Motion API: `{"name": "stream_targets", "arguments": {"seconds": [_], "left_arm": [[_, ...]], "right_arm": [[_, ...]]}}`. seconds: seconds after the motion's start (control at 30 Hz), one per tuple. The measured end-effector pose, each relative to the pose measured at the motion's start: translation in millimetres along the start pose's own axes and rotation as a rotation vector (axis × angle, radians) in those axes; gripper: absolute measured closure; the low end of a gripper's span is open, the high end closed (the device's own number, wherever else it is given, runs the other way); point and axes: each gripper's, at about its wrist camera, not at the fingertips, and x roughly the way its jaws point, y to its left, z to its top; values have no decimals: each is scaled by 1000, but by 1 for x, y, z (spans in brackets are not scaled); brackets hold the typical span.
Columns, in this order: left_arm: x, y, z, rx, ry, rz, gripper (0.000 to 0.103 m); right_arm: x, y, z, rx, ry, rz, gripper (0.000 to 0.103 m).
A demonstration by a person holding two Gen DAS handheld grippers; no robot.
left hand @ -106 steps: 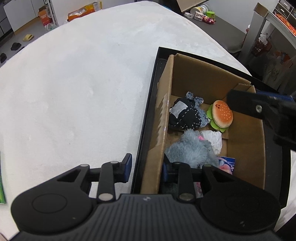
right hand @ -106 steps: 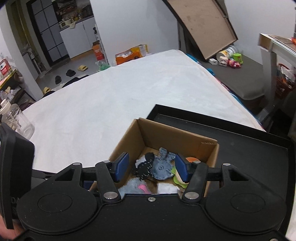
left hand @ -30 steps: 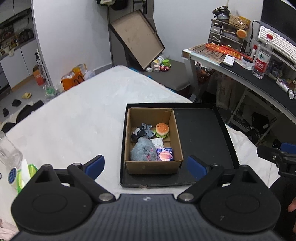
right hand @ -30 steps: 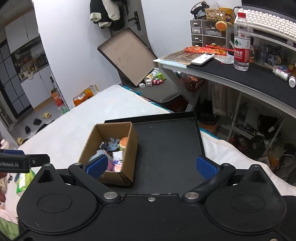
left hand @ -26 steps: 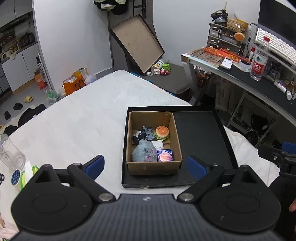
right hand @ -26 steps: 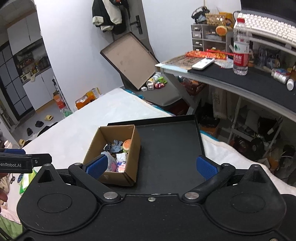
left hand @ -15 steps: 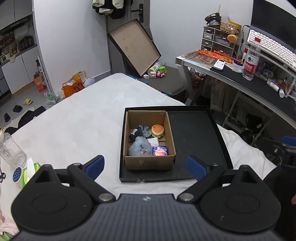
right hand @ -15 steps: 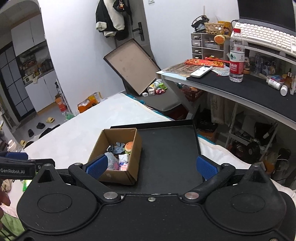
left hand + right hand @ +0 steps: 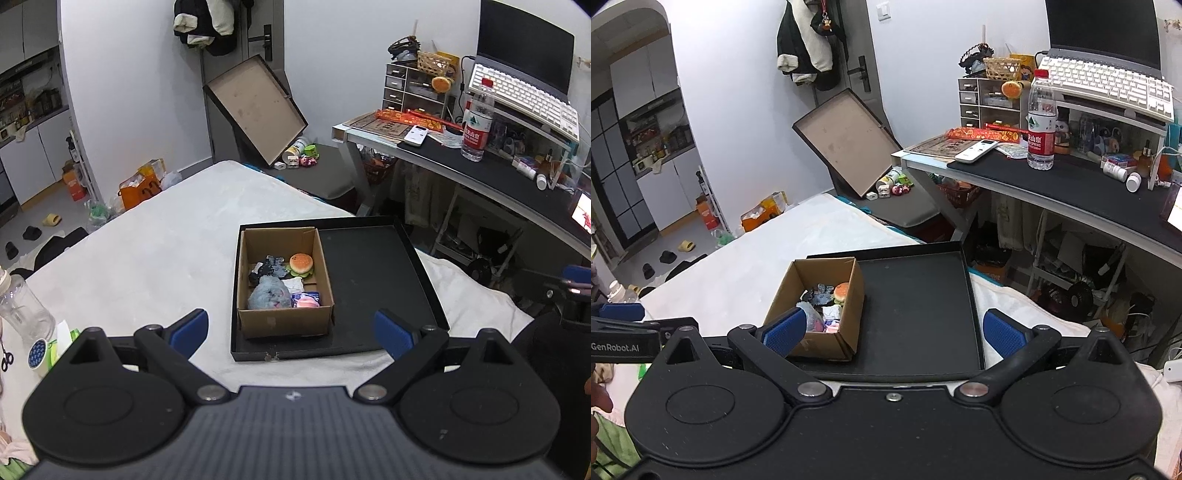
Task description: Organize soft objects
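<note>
Both grippers idle: left gripper and right gripper have jaws wide, nothing between the pads, held high and well back from the work.

Soft toys all sit in the box, which stands in the left half of the black tray on the bed: grey plush at the near end, burger at the far right, dark plush far left, a pink packet near right. I see no loose toys on the bed, so the sort looks done or close to it.

Risks from here, as I judge them:
- The tray's near edge sits close to the bed edge on soft bedding. A nudge from either gripper could tip it toward me.
- The box is light cardboard. Catching its rim on re-entry would drag or topple it and spill the toys.
- The bottle at far left is near the left gripper's sweep and could get knocked over.
- From this far back, depth is poor through the fisheye, so any new grab needs a slow approach.

Versus 3.5 s ago: both grippers were low over the box, jaws narrow, the left one straddling the box wall. Since then both have pulled up and back and opened wide. The contents look unchanged.
</note>
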Motion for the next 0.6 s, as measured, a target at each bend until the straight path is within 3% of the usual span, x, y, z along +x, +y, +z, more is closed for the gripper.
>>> {"name": "stream_targets", "arguments": {"seconds": [0.6], "left_arm": [[-11,10,-12,-12,-6,-5,7]], "right_arm": [[-10,16,-8,-3,-8,10,0]]}}
